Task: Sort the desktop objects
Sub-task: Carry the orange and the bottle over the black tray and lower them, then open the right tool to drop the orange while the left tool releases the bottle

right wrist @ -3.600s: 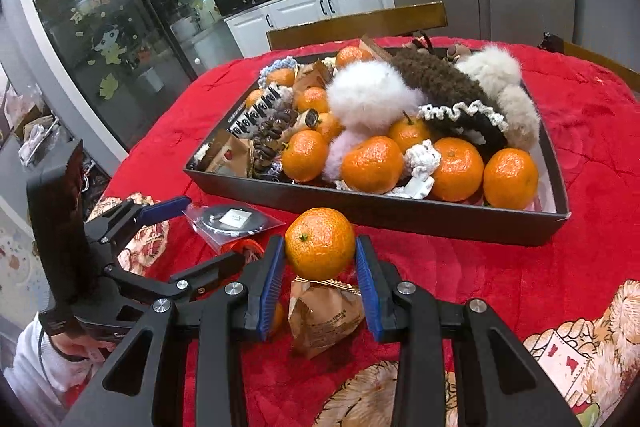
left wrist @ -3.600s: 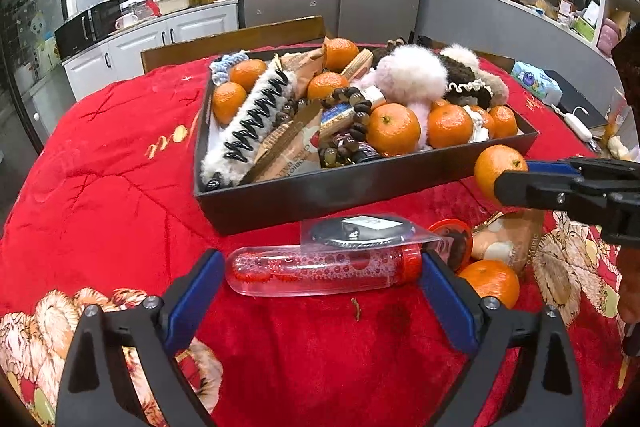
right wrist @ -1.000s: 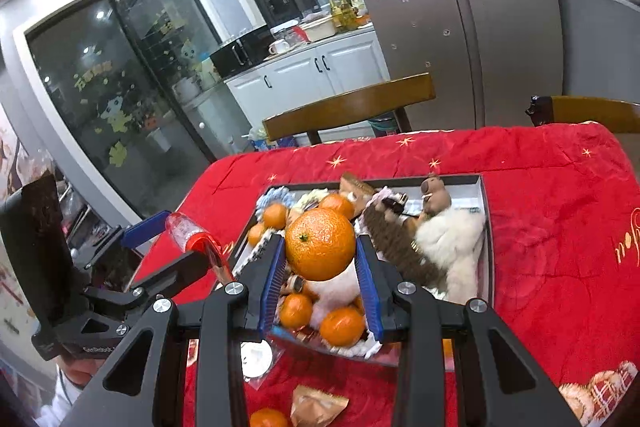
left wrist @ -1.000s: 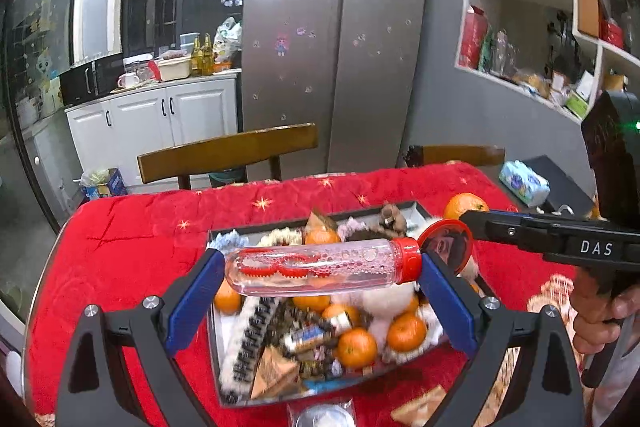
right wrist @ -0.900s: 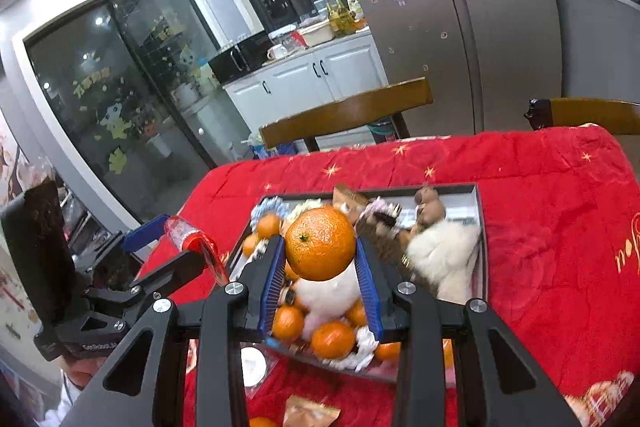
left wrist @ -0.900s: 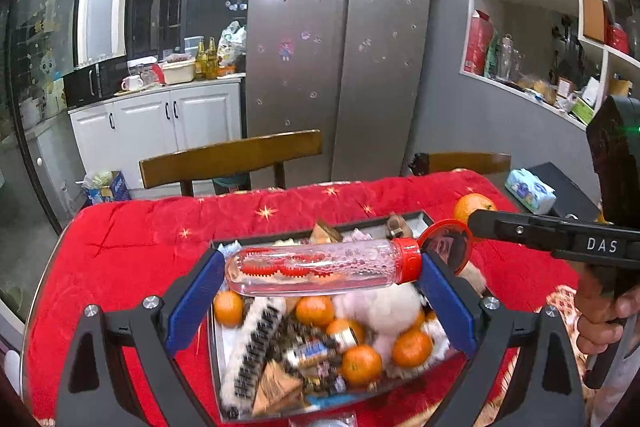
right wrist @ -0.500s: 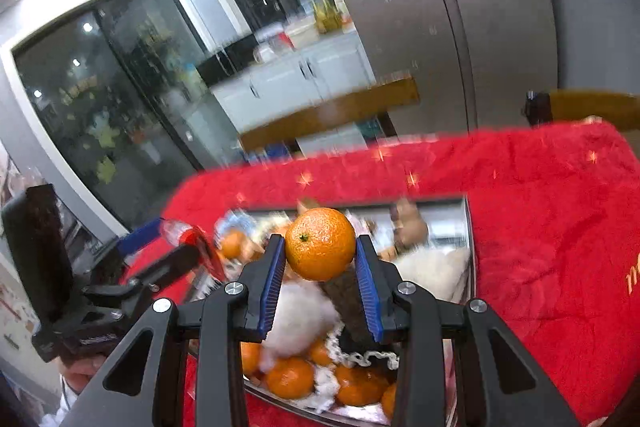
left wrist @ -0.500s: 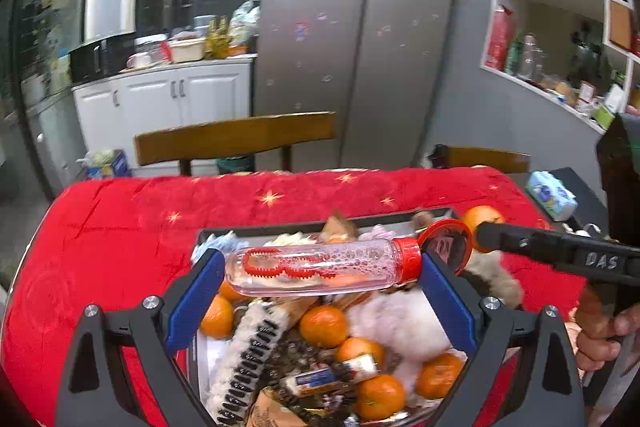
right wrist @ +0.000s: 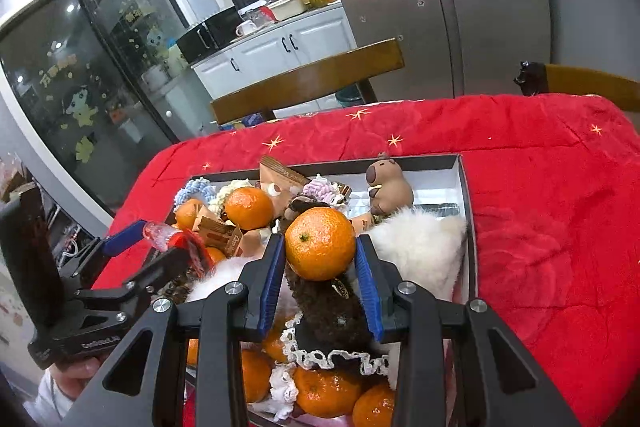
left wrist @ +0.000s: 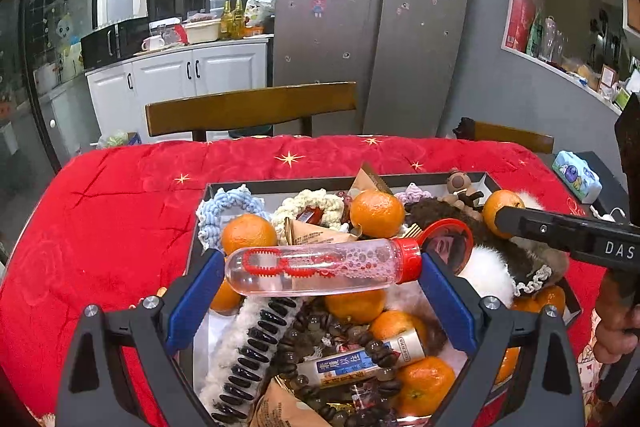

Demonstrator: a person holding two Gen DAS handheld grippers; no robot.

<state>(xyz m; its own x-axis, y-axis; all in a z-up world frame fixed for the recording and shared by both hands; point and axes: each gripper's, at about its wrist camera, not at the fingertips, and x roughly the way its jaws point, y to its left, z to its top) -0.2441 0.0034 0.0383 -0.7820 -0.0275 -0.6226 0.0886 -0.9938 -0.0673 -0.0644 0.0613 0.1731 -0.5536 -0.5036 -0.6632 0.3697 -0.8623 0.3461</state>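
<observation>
My left gripper (left wrist: pixel 320 279) is shut on a clear bubble bottle (left wrist: pixel 320 267) with a red cap, held crosswise above the dark tray (left wrist: pixel 280 185). My right gripper (right wrist: pixel 320 261) is shut on an orange (right wrist: pixel 320 243), held over the tray (right wrist: pixel 466 195) above a brown furry item (right wrist: pixel 332 307). The tray is packed with oranges, scrunchies, a capybara toy (right wrist: pixel 386 183), white fluff (right wrist: pixel 420 247), beads and snack packets. In the left wrist view the right gripper (left wrist: pixel 560 231) reaches in from the right with its orange (left wrist: pixel 500 205). The right wrist view shows the left gripper (right wrist: pixel 160 239) at the left.
A red cloth (left wrist: pixel 100 207) covers the table. Wooden chair backs (left wrist: pixel 248 107) stand behind it, with a fridge and white cabinets further back. A tissue pack (left wrist: pixel 576 175) lies at the far right. A hand (left wrist: pixel 612 327) holds the right gripper's handle.
Both grippers have come down and forward over the tray, which now looks larger and closer. Each keeps its hold, the left on the bottle, the right on the orange.
</observation>
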